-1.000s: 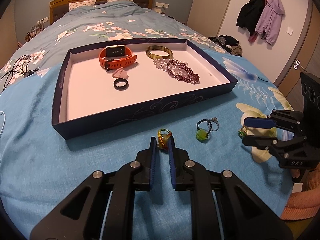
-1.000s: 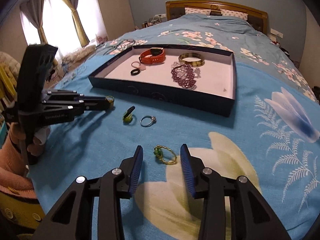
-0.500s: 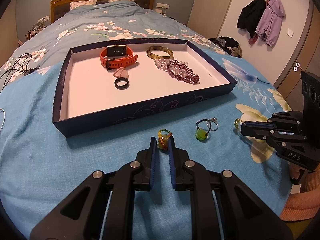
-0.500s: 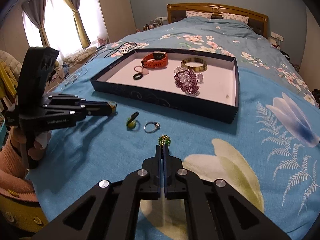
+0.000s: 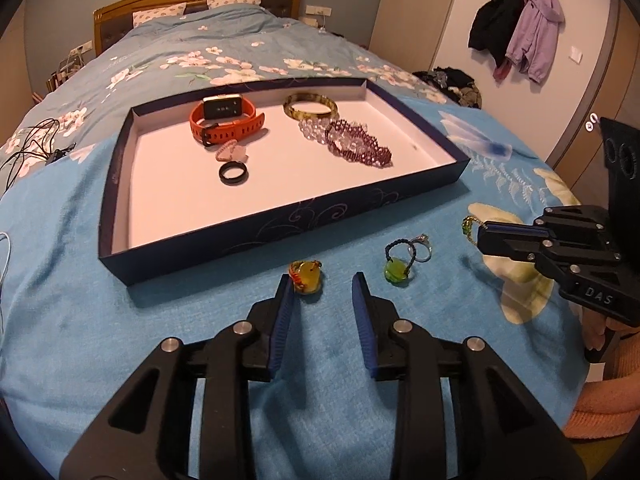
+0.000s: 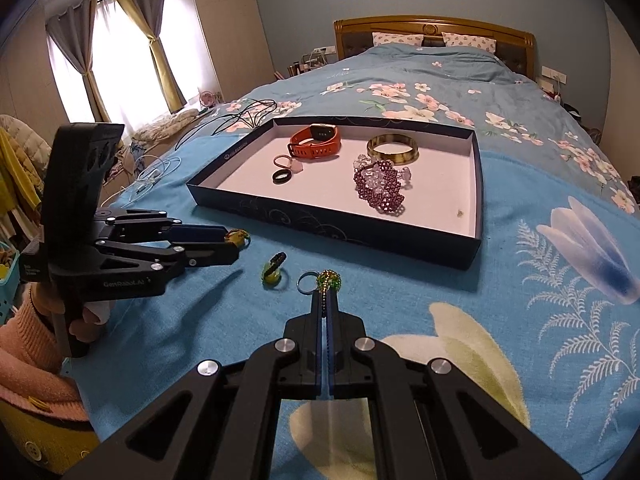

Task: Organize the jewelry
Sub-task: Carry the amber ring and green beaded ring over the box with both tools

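Left gripper [image 5: 322, 294]: a second ago nearly shut by the yellow ring [image 5: 306, 277] — now spread wide, the ring loose on the bedspread [image 5: 100, 340] beside its left finger.
Right gripper [image 6: 327, 294]: was wide around the green beaded ring [image 6: 329, 280]; now clamped on it, raised short of the tray [image 6: 332, 227].
Meaning: one piece looks ready for the tray; three remain outside.
Room: bed, curtains [image 6: 76, 48], coats [image 5: 516, 36] hanging.
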### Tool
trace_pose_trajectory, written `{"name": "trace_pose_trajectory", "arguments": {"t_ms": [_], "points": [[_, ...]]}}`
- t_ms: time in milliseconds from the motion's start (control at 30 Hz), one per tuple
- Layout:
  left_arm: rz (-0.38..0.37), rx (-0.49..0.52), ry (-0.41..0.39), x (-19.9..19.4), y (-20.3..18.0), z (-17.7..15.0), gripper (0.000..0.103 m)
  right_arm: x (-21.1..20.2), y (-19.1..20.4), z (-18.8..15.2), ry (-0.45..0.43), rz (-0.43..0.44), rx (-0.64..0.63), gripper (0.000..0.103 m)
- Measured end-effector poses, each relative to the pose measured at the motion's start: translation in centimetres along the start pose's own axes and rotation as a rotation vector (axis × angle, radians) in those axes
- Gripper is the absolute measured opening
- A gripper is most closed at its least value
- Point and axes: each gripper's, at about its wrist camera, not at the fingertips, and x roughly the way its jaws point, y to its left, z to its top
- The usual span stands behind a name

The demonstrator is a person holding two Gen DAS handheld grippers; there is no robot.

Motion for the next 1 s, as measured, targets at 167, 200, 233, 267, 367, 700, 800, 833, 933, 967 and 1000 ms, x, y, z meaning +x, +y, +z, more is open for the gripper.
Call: {"name": "trace_pose_trajectory", "arguments": {"t_ms": [167, 200, 233, 267, 367, 700, 800, 833, 933, 967, 1000], "points": [[0.017, -0.008, 0.008, 0.5, 0.1, 0.3, 0.027, -0.1, 0.1, -0.1, -0.001, 0.007, -0.002, 0.001], [0.022, -0.009, 0.007, 0.6, 0.1, 0.4, 0.027, 0.0, 0.1, 0.0, -0.001, 0.008, -0.003, 0.001], [0.027, -0.007, 0.007, 0.7, 0.1, 0.4, 0.026, 0.0, 0.2, 0.0, -0.003, 0.007, -0.003, 0.001], [0.035, 0.0, 0.006, 0.7, 0.0, 0.5, 0.025, 0.0, 0.1, 0.0, -0.004, 0.008, -0.001, 0.001], [0.061, 0.007, 0.004, 0.9, -0.1, 0.5, 0.017, -0.1, 0.1, 0.2, -0.012, 0.008, 0.001, 0.001], [0.031, -0.019, -0.041, -0.8, 0.1, 0.7, 0.017, -0.2, -0.1, 1.3, -0.041, 0.007, -0.003, 0.001], [0.023, -0.02, -0.071, -1.9, 0.1, 1.1, 0.017, -0.3, -0.1, 1.8, -0.055, 0.005, -0.009, 0.001], [0.02, -0.02, -0.082, -2.2, 0.1, 1.2, 0.017, -0.3, -0.1, 2.0, -0.06, 0.003, -0.013, 0.001], [0.016, -0.016, -0.107, -3.1, 0.1, 1.7, 0.017, -0.4, -0.2, 2.6, -0.073, 0.002, -0.014, 0.001], [0.017, -0.014, -0.113, -3.4, 0.1, 1.8, 0.017, -0.4, -0.3, 2.8, -0.076, 0.004, -0.016, 0.001], [0.019, -0.012, -0.119, -3.6, 0.1, 1.9, 0.017, -0.5, -0.3, 2.9, -0.079, 0.004, -0.018, 0.001]]}}
